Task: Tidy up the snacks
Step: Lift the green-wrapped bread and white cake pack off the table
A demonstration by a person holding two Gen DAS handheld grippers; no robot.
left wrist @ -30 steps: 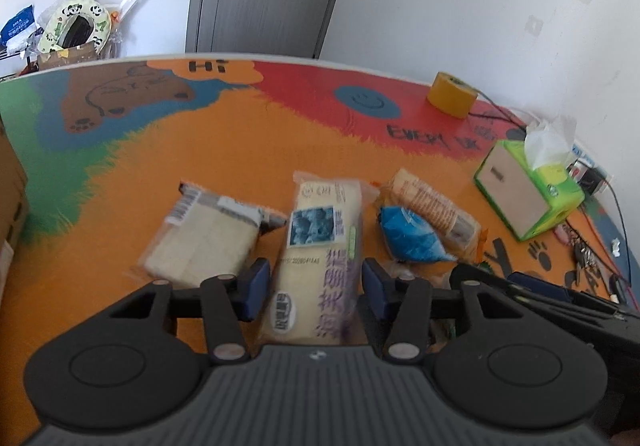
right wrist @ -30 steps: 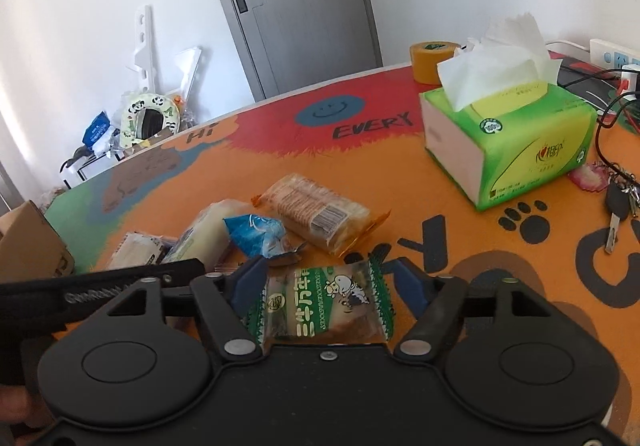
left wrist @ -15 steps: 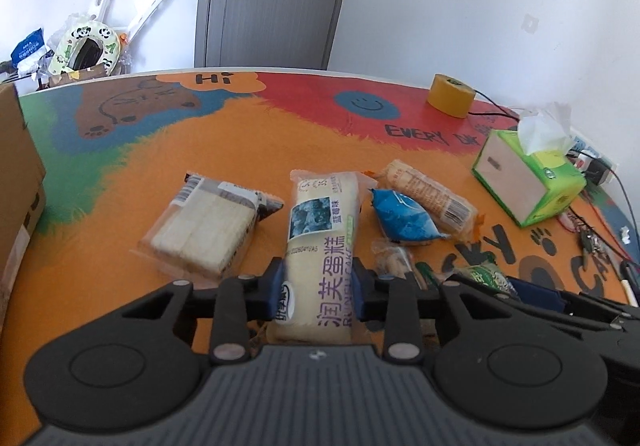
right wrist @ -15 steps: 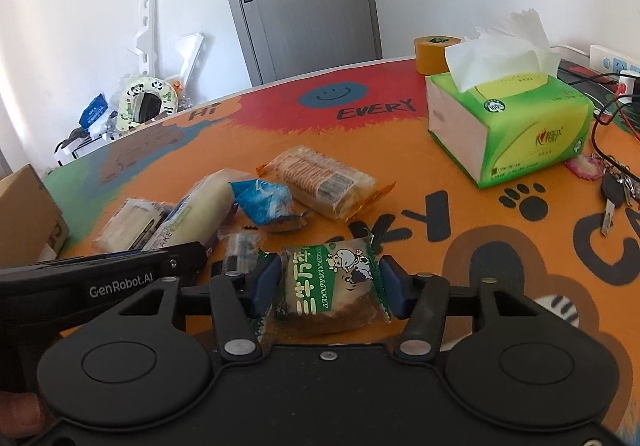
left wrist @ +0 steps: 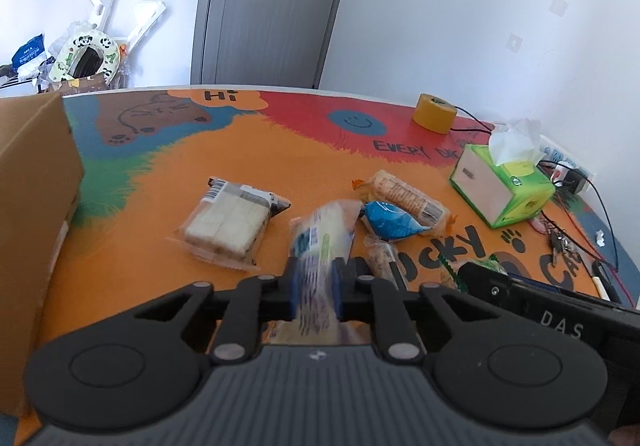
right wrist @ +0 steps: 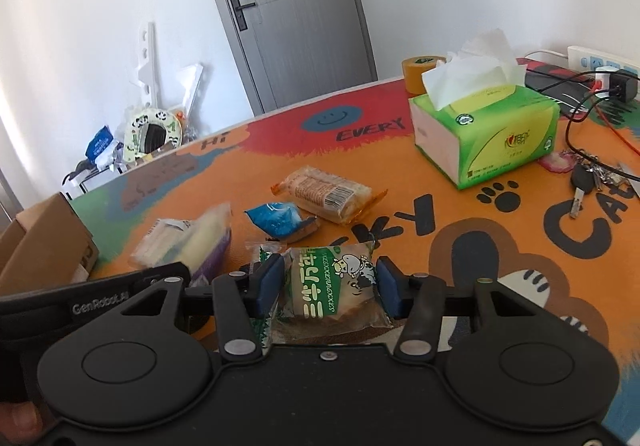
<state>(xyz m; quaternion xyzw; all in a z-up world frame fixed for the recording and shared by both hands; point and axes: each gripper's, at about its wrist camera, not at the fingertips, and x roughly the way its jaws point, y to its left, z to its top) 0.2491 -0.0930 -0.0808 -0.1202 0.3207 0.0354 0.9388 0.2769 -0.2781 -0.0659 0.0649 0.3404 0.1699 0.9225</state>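
Note:
My left gripper (left wrist: 315,288) is shut on a long cream cake packet with purple print (left wrist: 320,242) and holds it tilted above the table. My right gripper (right wrist: 329,286) is shut on a green and white biscuit packet (right wrist: 329,288). On the orange mat lie a clear packet of pale wafers (left wrist: 228,222), a blue snack pouch (left wrist: 390,220), an orange-edged cracker packet (left wrist: 404,194) and a small clear bar packet (left wrist: 380,256). The blue pouch (right wrist: 280,220) and cracker packet (right wrist: 326,192) also show in the right wrist view.
A cardboard box (left wrist: 32,206) stands at the left edge. A green tissue box (right wrist: 488,136), a yellow tape roll (left wrist: 434,118), keys (right wrist: 582,182) and cables lie to the right. A door and clutter stand behind the table.
Both grippers have closed on their packets. The left one has lifted the cream cake packet and turned it on edge. The right one has raised the biscuit packet slightly.

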